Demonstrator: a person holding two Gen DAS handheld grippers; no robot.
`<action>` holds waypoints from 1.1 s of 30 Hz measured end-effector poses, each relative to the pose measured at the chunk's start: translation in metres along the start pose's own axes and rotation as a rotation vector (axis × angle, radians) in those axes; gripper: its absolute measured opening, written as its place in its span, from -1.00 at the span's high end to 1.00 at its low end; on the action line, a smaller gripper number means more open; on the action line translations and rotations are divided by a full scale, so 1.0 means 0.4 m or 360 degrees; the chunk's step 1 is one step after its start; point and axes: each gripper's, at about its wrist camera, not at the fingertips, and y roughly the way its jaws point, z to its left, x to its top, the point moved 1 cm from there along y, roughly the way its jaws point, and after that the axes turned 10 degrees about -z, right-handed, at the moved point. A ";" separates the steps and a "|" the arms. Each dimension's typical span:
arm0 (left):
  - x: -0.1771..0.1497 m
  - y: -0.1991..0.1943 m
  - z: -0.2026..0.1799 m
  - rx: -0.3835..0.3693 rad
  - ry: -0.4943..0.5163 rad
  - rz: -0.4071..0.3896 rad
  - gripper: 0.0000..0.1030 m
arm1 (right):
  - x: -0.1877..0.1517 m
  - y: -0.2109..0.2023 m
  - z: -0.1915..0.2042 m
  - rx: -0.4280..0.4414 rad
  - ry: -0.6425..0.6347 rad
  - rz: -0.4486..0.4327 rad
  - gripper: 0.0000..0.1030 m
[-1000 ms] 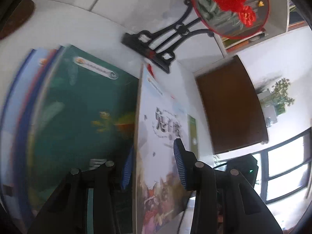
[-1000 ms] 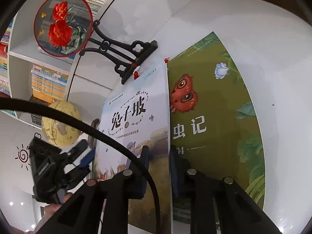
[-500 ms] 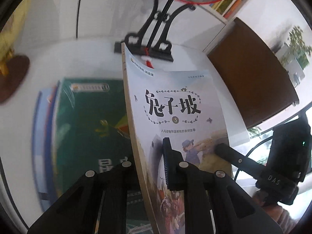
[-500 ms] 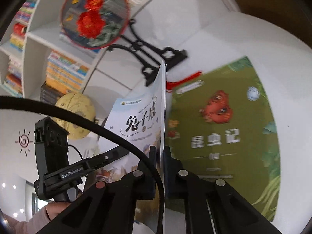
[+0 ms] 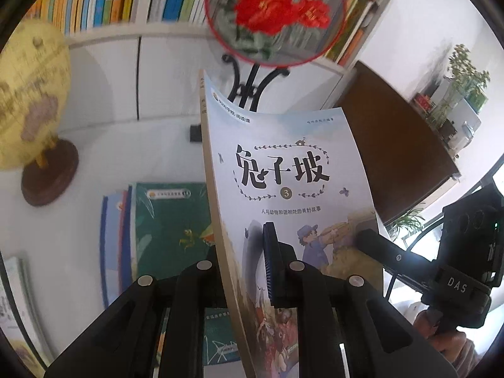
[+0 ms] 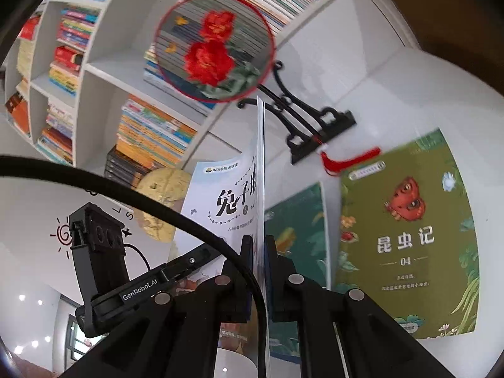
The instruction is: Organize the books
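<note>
A pale blue book (image 5: 283, 173) with black title characters is held upright above the white table. My left gripper (image 5: 242, 252) is shut on its spine edge. My right gripper (image 6: 258, 252) is shut on its page edge (image 6: 260, 173); its cover also shows there (image 6: 220, 201). Below it, a dark green book (image 5: 170, 220) tops a stack of blue-edged books. An olive green book with a red butterfly (image 6: 406, 236) lies flat on the table to the right. The dark green book also shows in the right wrist view (image 6: 299, 220).
A globe on a brown base (image 5: 31, 100) stands at the left. A round red-flower fan on a black stand (image 5: 274, 15) stands behind the books, before a full bookshelf (image 6: 78, 63). A brown chair back (image 5: 393, 148) is at the right.
Both grippers have lifted the pale blue book up off the table and higher, so the shelf and globe come into view. The green books stayed flat.
</note>
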 end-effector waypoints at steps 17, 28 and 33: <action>0.034 -0.241 0.056 0.0048 0.0000 -0.0206 0.73 | -0.030 -0.049 0.256 0.0094 -0.0210 -0.0037 0.87; -0.027 -0.374 0.282 0.0180 -0.0168 -0.0225 0.73 | -0.164 0.085 0.402 0.0185 -0.0279 0.0141 0.87; -0.075 -0.422 0.414 0.0221 -0.0279 -0.0190 0.73 | -0.257 0.168 0.453 0.0217 -0.0268 0.0243 0.87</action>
